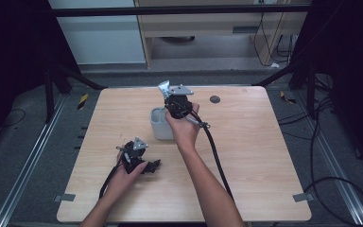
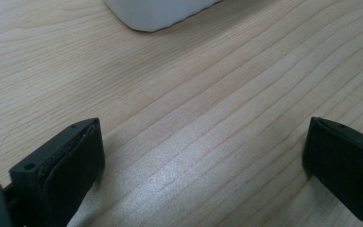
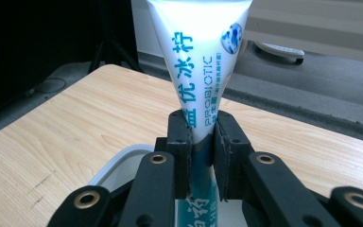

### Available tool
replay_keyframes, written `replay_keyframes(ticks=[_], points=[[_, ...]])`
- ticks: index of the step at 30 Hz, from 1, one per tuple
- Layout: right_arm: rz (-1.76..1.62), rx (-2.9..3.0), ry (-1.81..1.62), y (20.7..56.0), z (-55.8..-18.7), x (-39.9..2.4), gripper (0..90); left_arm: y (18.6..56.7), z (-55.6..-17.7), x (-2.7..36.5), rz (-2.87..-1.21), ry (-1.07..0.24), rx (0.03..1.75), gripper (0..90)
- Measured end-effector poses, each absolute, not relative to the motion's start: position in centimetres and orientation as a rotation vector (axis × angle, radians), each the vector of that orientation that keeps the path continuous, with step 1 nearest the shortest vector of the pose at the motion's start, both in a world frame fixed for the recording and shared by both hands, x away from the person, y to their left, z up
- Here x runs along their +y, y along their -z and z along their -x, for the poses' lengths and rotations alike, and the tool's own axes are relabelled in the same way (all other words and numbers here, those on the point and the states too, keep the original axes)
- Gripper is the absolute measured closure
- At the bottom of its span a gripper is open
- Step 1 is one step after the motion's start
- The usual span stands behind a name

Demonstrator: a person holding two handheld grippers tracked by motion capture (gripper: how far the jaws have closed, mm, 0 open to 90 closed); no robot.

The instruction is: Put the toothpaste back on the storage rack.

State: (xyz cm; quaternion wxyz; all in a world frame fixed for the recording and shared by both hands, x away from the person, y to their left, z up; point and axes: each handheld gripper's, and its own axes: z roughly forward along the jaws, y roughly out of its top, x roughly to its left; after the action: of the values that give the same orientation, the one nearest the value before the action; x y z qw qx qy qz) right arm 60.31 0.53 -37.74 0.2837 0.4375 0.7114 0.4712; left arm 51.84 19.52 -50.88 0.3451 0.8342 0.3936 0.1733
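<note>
My right gripper is shut on a white toothpaste tube with blue print. The tube stands upright between the jaws, its flat crimped end up, above a white cup. From above, the right gripper hovers over the white cup at the table's middle, and the tube's end sticks out past it. My left gripper rests low on the table near the front left, jaws open with bare wood between them. In the left gripper view, its black fingers stand wide apart and the cup's base sits at the top.
The wooden table has a dark round hole at the back right. A black cable trails from the right gripper across the table. Black frame legs and cables lie on the floor around the table.
</note>
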Motion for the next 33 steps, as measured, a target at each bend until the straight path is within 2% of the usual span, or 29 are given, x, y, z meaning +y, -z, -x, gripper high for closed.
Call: replay_keyframes(ticks=[33], points=[[-1.182, 2.013, -1.202, 39.2, -59.5, 0.5, 78.8, 50.9, -51.8, 19.5, -2.167, -0.45, 1.022, 0.0]])
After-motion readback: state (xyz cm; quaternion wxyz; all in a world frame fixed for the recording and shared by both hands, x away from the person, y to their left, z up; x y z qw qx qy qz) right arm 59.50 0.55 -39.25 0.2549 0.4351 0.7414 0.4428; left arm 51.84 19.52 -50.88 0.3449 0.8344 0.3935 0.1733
